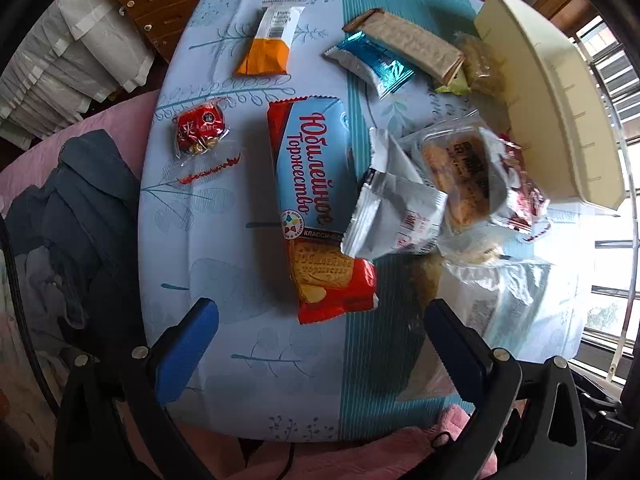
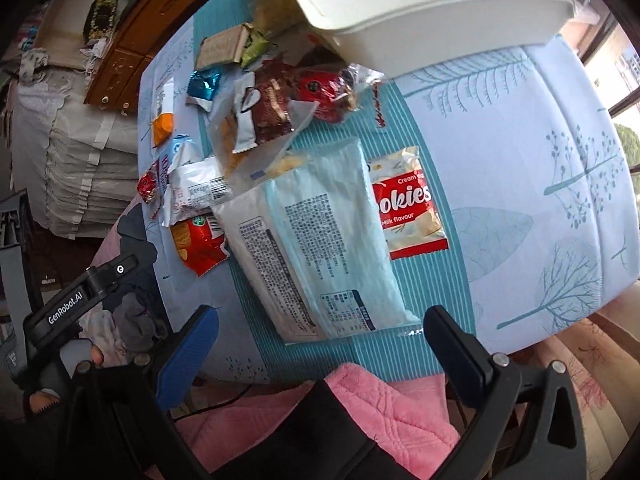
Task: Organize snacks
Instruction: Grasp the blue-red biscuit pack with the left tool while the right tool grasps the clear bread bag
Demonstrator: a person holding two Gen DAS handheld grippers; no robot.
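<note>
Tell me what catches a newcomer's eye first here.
The long red and blue biscuit pack lies mid-table, just ahead of the open left gripper. In the right wrist view a pale blue packet lies before the open right gripper, with a white tray tilted over the snack pile behind.

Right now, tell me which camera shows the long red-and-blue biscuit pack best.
The left wrist view: the biscuit pack lies nearly whole mid-frame, its Cyrillic lettering readable, only a white wrapper covering one edge. The right wrist view shows just its two ends, with the white wrapper covering the middle.
</note>
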